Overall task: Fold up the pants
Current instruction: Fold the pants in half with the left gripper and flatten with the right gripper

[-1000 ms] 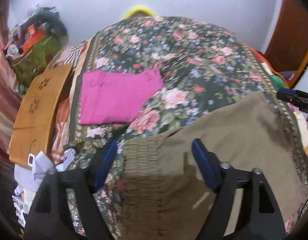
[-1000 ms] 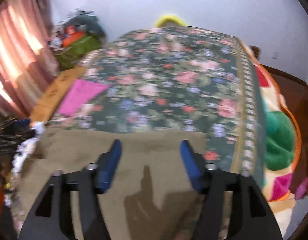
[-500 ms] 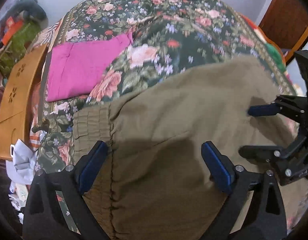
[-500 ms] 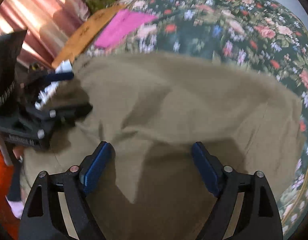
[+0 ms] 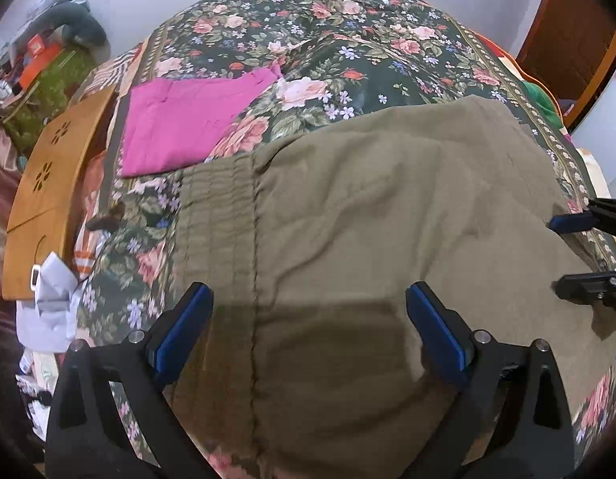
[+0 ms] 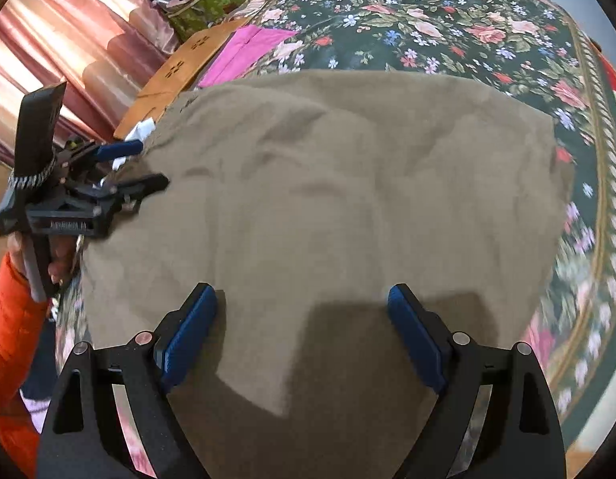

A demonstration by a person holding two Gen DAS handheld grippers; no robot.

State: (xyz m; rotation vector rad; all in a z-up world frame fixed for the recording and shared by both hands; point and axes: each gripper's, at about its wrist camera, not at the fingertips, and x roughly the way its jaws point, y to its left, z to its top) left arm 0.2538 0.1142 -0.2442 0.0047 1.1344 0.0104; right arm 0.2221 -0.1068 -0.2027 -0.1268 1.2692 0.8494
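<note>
Pants [image 5: 388, 215]: lying spread on the flowered bedspread [image 5: 348, 52], waistband at the left.
Left gripper [image 5: 308, 323]: hanging wide open, gripping nothing.
Right gripper [image 6: 304, 323]: gaping too (nothing between).
Progress: folding apparently only beginning.

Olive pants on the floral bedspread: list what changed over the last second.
Both tools, left and right, dropped closer over the olive-green pants with jaws spread wider; neither grips cloth. The right tool tipped down from the far wall. Pants, folded pink cloth and floral bedspread stayed put.
</note>
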